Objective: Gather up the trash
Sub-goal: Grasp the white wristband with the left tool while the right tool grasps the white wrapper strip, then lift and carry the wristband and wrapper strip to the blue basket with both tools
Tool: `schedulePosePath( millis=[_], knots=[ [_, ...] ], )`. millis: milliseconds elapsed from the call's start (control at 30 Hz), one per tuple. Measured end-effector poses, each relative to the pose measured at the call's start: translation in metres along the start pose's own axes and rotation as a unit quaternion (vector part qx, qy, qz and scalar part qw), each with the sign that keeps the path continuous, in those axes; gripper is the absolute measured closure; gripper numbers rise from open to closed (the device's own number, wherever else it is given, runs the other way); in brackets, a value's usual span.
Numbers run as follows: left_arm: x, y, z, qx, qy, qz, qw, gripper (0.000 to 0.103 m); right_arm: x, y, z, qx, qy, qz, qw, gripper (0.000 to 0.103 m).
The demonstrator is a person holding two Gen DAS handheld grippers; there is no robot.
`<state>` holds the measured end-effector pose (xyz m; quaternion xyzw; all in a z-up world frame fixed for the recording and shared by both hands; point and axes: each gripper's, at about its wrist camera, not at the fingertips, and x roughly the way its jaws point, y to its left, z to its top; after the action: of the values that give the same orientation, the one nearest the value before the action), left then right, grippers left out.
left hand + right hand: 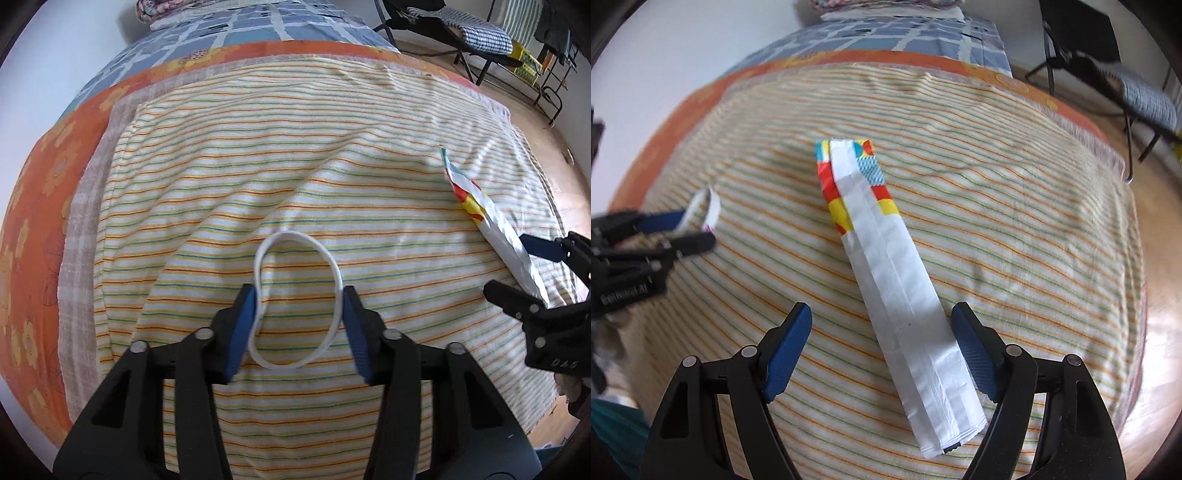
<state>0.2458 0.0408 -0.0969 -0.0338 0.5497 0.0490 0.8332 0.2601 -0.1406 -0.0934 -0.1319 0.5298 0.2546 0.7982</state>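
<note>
On the bed: a striped towel (295, 177) lies spread over an orange flowered sheet (55, 177), with a blue checked cover (258, 29) beyond it.
Trash, ring: a white ring (334, 273), thin and bent out of round, lies on the striped towel between the pads of the left gripper (299, 314).
Left gripper: both blue pads touch the ring's sides and the band is pinched inward on the left side, so it is clamped on the white ring.
Trash, packet: a long flat paper packet (905, 317), white with a red, yellow and blue printed far end, lies on the towel, well apart from the ring.
Packet contents: cannot tell; it looks flat and folded lengthwise.
Right gripper (882, 332): its pads stand apart over the near half of the packet; the right pad is just beside the packet's edge, the left pad is clear of it, and nothing is gripped.
Containers: no bin or bag for the trash shows in either view.
Background: dark folding chairs (461, 40) with checked cloth stand on a wooden floor (554, 147) beyond the bed.
</note>
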Motion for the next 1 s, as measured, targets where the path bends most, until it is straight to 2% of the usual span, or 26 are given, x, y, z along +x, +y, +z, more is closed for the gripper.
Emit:
schedulePosePath(
  millis=[100,267,400,433,567,1000],
  knots=[
    [-0.001,0.007,-0.001,-0.008,-0.004,-0.002,1.0,0.07,0.0,0.003,-0.002,-0.007,-0.003,-0.009,1.0,0.034],
    [-0.004,0.012,-0.001,-0.013,-0.01,-0.002,0.9999,0.086,-0.005,0.007,-0.004,-0.009,-0.007,0.001,1.0,0.064],
    [-0.006,0.014,-0.002,-0.017,-0.011,-0.007,0.9998,0.094,-0.006,0.012,-0.005,-0.016,-0.011,0.005,1.0,0.076],
    [-0.007,0.015,-0.002,-0.019,-0.012,-0.009,0.9997,0.095,-0.008,0.013,-0.007,-0.014,-0.013,0.01,1.0,0.083],
    [-0.012,0.017,-0.002,-0.022,-0.019,-0.012,0.9995,0.096,-0.012,0.008,-0.009,0.008,-0.019,0.033,0.999,0.088],
    [-0.043,0.019,-0.013,-0.015,-0.045,-0.023,0.9986,0.097,-0.038,0.023,-0.014,0.011,-0.044,0.05,0.998,0.088]
  ],
)
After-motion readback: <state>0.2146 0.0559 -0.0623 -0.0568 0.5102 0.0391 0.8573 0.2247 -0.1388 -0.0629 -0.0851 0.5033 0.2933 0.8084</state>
